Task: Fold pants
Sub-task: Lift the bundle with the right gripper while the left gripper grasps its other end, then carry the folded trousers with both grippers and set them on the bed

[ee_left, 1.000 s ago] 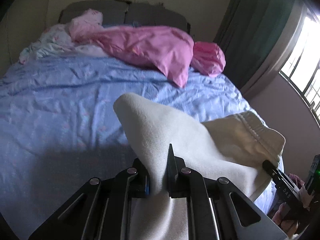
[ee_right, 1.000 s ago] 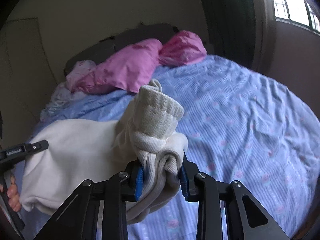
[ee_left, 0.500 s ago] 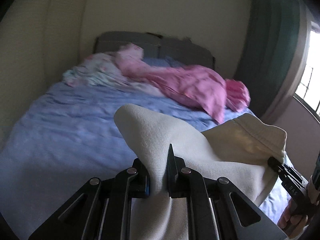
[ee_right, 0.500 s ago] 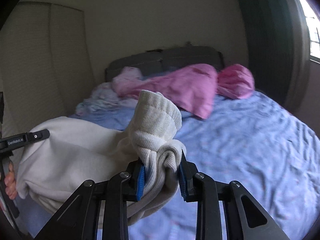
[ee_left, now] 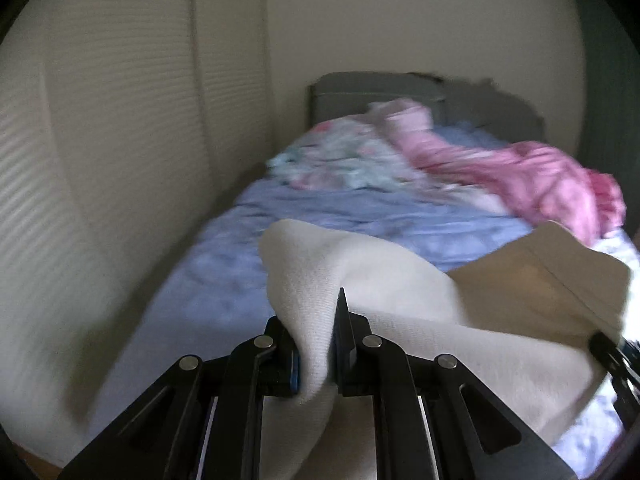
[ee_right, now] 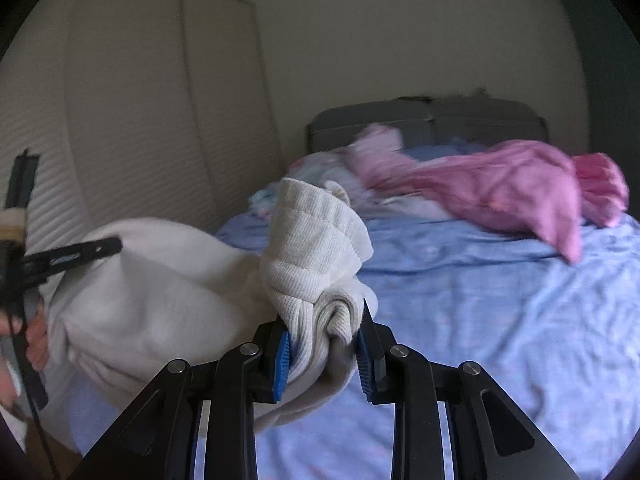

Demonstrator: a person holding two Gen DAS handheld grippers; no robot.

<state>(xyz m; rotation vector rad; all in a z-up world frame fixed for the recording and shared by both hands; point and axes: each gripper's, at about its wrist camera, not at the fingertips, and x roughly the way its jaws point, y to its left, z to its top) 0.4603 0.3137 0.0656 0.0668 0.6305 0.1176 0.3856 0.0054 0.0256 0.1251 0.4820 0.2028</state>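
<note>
Pants (ee_right: 160,304), cream-white, hang above the near end of the bed (ee_right: 500,320), stretched between both tools. Left gripper (ee_left: 316,344) has its jaws clenched on plain fabric; right gripper (ee_right: 322,344) grasps the bunched ribbed band. Pink bedding (ee_right: 520,192) lies far right. No writing is readable.

- Dim, soft daylight falls from the right across the bed (ee_right: 500,280).
- Motion blur smears the pink bedding (ee_left: 532,180) and wall.
- Fisheye bending and black vignetting mark both views' corners.
</note>
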